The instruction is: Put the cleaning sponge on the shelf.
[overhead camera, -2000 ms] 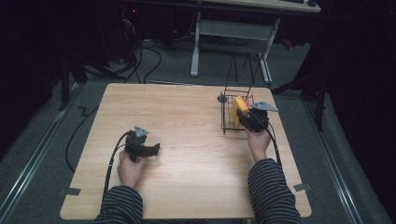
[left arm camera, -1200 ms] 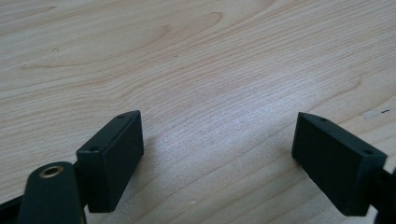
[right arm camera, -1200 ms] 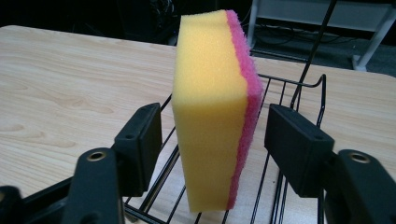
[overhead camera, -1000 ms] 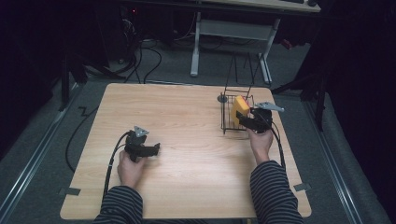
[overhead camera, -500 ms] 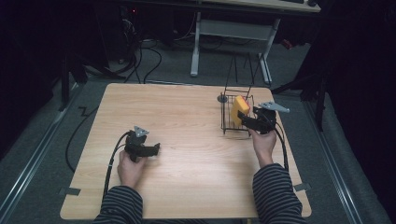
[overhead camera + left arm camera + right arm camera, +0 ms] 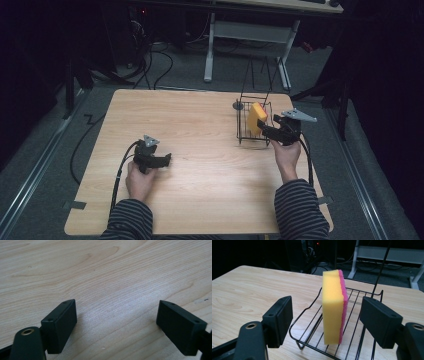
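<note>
Yellow-and-pink sponge (image 6: 335, 307) stood on edge in the black wire rack (image 6: 359, 300) at the worktop's (image 6: 200, 125) right side. Right tool (image 6: 265, 127) had just opened, jaws clear of it. Left tool (image 6: 167, 159) rested open on bare wood.

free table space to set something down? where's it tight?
Bare wood between the left gripper and the wire rack, plus the far left of the table. Tight at the right edge: rack, upright sponge and right gripper cluster there.
</note>
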The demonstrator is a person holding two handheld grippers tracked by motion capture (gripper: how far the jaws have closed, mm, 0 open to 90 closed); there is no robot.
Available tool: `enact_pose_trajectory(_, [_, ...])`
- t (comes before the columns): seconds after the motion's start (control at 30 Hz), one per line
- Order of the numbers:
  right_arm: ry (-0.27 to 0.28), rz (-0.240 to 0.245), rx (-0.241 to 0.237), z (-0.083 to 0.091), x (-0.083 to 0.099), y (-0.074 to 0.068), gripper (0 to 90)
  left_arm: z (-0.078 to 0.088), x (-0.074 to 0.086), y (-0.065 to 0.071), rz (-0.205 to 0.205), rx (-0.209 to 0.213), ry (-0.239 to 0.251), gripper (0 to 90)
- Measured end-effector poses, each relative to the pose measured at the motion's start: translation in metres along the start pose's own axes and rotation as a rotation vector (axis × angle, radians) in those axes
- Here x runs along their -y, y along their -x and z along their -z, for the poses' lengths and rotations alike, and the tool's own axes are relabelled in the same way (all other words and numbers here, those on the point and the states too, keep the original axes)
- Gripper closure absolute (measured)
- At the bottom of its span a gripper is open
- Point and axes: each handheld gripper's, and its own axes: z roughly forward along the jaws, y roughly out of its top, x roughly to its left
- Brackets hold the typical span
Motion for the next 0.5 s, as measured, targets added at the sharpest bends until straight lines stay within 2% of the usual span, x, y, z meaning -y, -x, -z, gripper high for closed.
enact_pose_trajectory(0.17, [0.009,-0.011,-0.015,0.007,-0.002,-0.001,27.6,0.000,0.000,0.000,0.000,0.000,0.000,17.4])
enact_pose_trajectory(0.5, [0.029,-0.003,-0.028,0.023,-0.005,-0.003,29.0,0.000,0.000,0.000,0.000,0.000,0.000,17.4])
